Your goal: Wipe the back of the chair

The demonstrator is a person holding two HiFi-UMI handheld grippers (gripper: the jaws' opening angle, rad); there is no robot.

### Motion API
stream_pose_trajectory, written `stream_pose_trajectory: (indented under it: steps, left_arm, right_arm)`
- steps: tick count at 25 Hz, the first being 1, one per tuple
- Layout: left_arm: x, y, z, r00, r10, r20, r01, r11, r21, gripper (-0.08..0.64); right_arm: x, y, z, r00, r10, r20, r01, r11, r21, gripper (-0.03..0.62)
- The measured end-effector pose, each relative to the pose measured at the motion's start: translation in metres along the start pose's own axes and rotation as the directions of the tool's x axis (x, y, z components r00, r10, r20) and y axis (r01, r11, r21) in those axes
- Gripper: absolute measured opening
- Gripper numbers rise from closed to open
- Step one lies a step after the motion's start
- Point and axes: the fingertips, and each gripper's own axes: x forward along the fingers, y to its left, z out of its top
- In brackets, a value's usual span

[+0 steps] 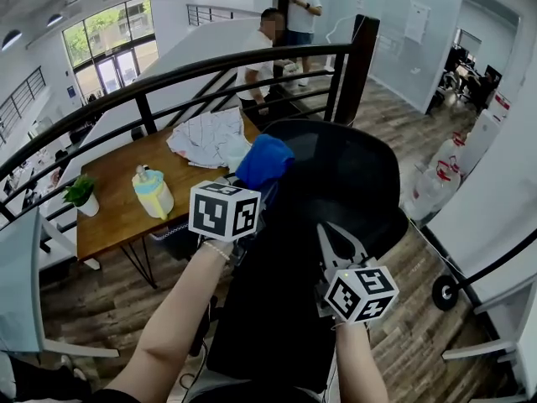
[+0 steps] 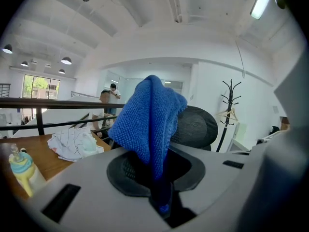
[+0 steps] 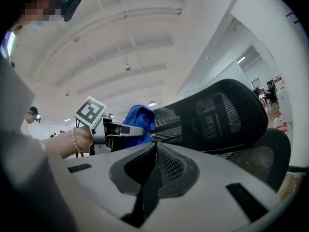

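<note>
**Wiping stage: start, as judged.** Your left gripper [image 1: 252, 190] has its jaws clamped on a blue cloth [image 1: 264, 159], held up at the upper edge of the black mesh chair [image 1: 352, 183]. Whether the cloth touches the mesh cannot be told. Your right gripper [image 3: 155, 148] has its jaws together with nothing between them, close to the chair's back. No wiped patch shows, so treat the whole back as left to do. The chair's base is hidden, and any dirt on the mesh is unreadable.

I find an open-plan office mezzanine: black mesh swivel chair [image 1: 352, 183], wooden surface [image 1: 113, 212], metal railing [image 1: 168, 78], coat stand [image 2: 231, 100].
</note>
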Motion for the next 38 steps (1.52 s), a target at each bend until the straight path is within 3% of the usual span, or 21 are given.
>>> stream_pose_trajectory:
  steps: [8,16,21,29,38]
  left_arm:
    - [-0.011,0.004,-0.006,1.000,0.011,0.028,-0.010,1.000,-0.024,0.075]
    - [-0.006,-0.037,-0.030,0.998,-0.063,0.018,0.062,0.997,0.052,0.075]
    - [0.006,-0.072,-0.054,0.992,-0.118,-0.032,0.121,0.988,0.096,0.075]
    - [0.045,-0.154,-0.103,0.940,-0.307,-0.148,0.323,0.942,0.092,0.075]
    - [0.094,-0.228,-0.140,0.863,-0.425,-0.273,0.466,0.879,0.105,0.075]
  right_arm:
    - [-0.013,0.000,-0.004,1.000,-0.015,-0.005,0.015,1.000,0.005,0.029]
    - [-0.035,-0.015,-0.008,0.998,-0.061,-0.004,0.061,0.998,0.017,0.029]
    - [-0.055,-0.030,-0.013,0.995,-0.102,0.001,0.102,0.994,0.034,0.029]
    - [-0.095,-0.071,-0.021,0.979,-0.206,0.001,0.205,0.976,0.075,0.029]
    - [-0.126,-0.119,-0.029,0.948,-0.318,0.000,0.316,0.943,0.106,0.029]
